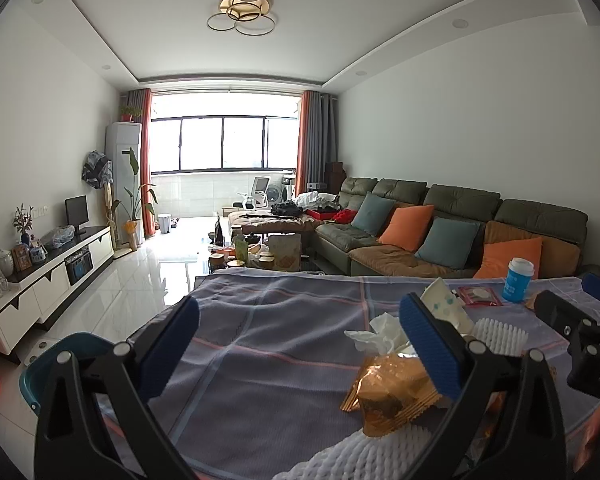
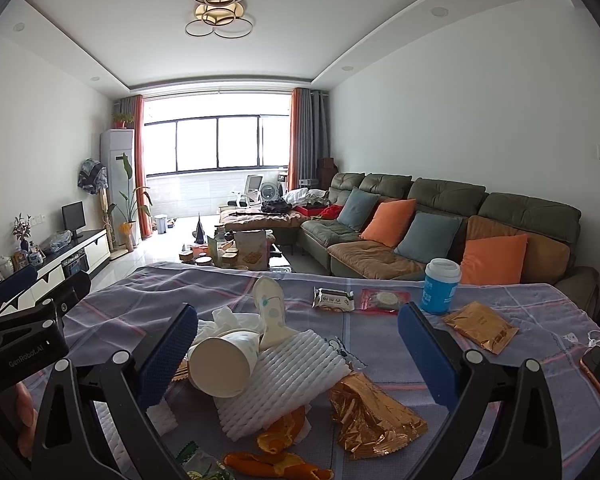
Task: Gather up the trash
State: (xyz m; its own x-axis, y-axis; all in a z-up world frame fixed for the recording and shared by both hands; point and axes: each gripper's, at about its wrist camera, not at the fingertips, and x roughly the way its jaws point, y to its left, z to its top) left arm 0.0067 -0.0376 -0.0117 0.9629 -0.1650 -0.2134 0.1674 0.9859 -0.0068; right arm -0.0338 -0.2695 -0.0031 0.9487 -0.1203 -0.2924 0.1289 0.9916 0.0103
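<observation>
Both your tools, left (image 1: 300, 340) and right (image 2: 298, 344), gape open over the tabletop (image 1: 260, 320). Wrappers (image 2: 374, 416), cup (image 2: 222, 364) and peel (image 2: 280, 462) fill lower centre.

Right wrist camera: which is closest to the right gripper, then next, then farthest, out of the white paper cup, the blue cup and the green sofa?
1. White paper cup, lying on its side by the left finger of the right gripper.
2. Blue cup, upright, farther back on the right.
3. Green sofa, behind the table by the wall.
</observation>
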